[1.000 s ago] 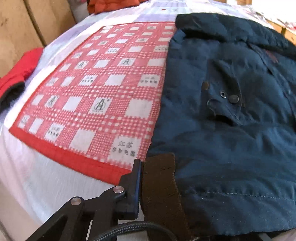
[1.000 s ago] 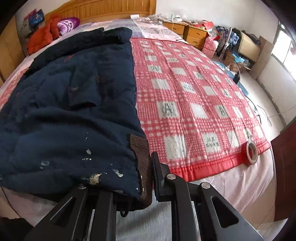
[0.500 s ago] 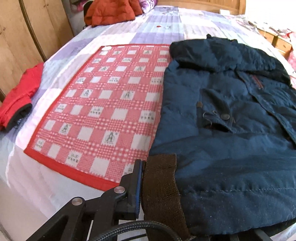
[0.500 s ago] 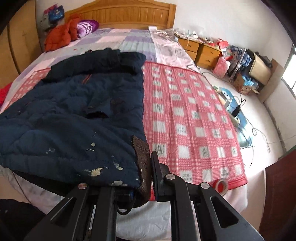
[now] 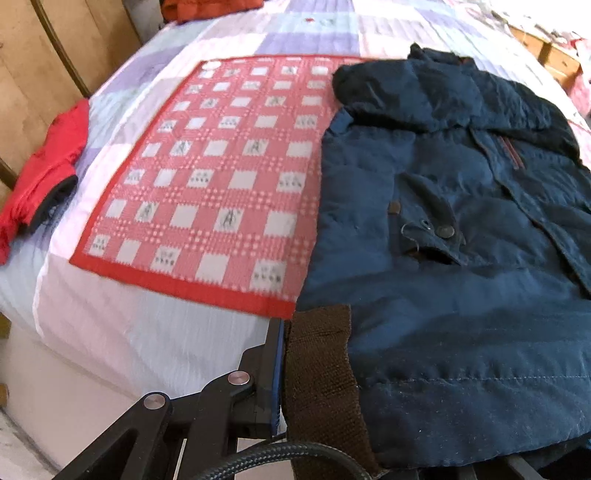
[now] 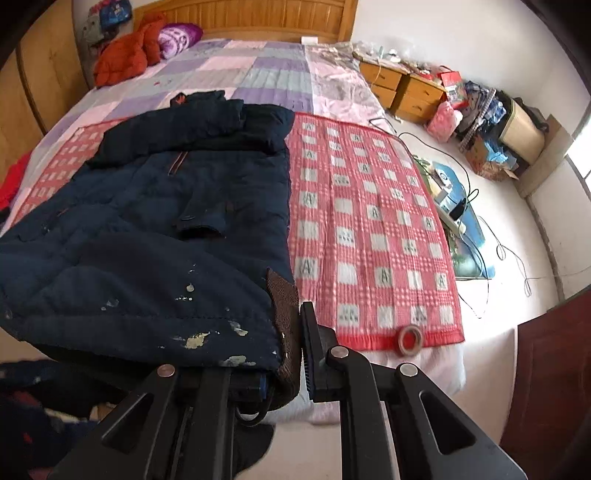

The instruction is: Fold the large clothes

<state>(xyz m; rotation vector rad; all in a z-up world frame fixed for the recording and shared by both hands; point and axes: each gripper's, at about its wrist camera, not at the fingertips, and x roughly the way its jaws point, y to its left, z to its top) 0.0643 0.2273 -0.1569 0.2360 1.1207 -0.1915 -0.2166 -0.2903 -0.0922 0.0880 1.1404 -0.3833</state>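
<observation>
Brown knit trim (image 5: 319, 373) at the jacket's hem corner is pinched between the jaws of your left gripper (image 5: 291, 369), which are clenched on it. Your right gripper (image 6: 295, 347) is likewise clamped on the brown ribbed edge (image 6: 286, 314) at the opposite hem corner, beside pale paint-like flecks on the fabric. Between your two grips the navy padded jacket (image 5: 461, 229) hangs from its hem, raised off the bed's near edge; the rest of it lies front-up along the red checked mat (image 5: 221, 184), collar end farthest from you, flap pocket (image 5: 428, 236) with snaps facing up. Your mat is spread over a pastel patchwork bedsheet (image 6: 258, 66). A roll of red tape (image 6: 409, 339) sits on the mat's near border, apart from the jacket. A red garment (image 5: 40, 177) lies at the left bed edge, and an orange jacket (image 6: 125, 55) rests by the wooden headboard (image 6: 240, 18). Nightstands (image 6: 402, 88) and floor clutter stand to the right.
</observation>
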